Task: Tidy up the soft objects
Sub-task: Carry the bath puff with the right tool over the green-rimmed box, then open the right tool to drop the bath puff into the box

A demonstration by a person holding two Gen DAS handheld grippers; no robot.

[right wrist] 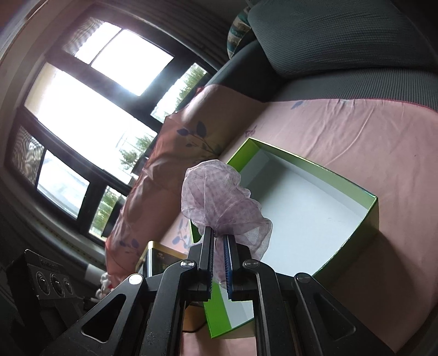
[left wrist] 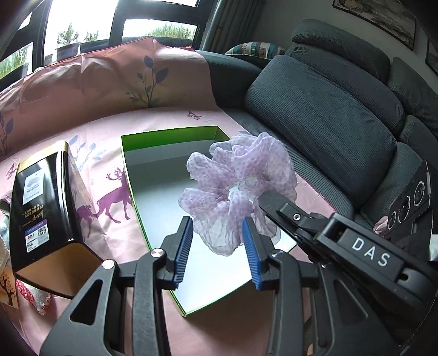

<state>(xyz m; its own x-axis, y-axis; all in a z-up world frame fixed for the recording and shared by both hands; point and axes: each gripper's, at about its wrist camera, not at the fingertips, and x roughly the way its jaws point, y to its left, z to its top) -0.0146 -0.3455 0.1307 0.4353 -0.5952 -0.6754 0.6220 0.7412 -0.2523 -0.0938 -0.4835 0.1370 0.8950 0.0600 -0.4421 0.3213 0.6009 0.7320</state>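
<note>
Home living room: grey sofa (left wrist: 323, 115), window (right wrist: 90, 115), framed picture (left wrist: 377, 19).

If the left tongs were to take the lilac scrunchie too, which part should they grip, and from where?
The free ruffled loop of the lilac scrunchie opposite the right tongs, approached from below: that frill hangs between the left tongs' open pads, and sheer fabric bunches easily.

Daylight from the window (right wrist: 90, 109) only. Panes blown out to white in both views; frames read as near-black silhouettes against them. Pink sheet (left wrist: 153, 120) evenly, softly lit. Box (right wrist: 314, 208) floor pale grey, with a soft shadow under its far wall. Sofa (left wrist: 323, 123) dim, weave still visible. Focus sharp at centre. Strong fisheye bending; dark vignette at corners. Right view steeply tilted, its lower left murky.
</note>
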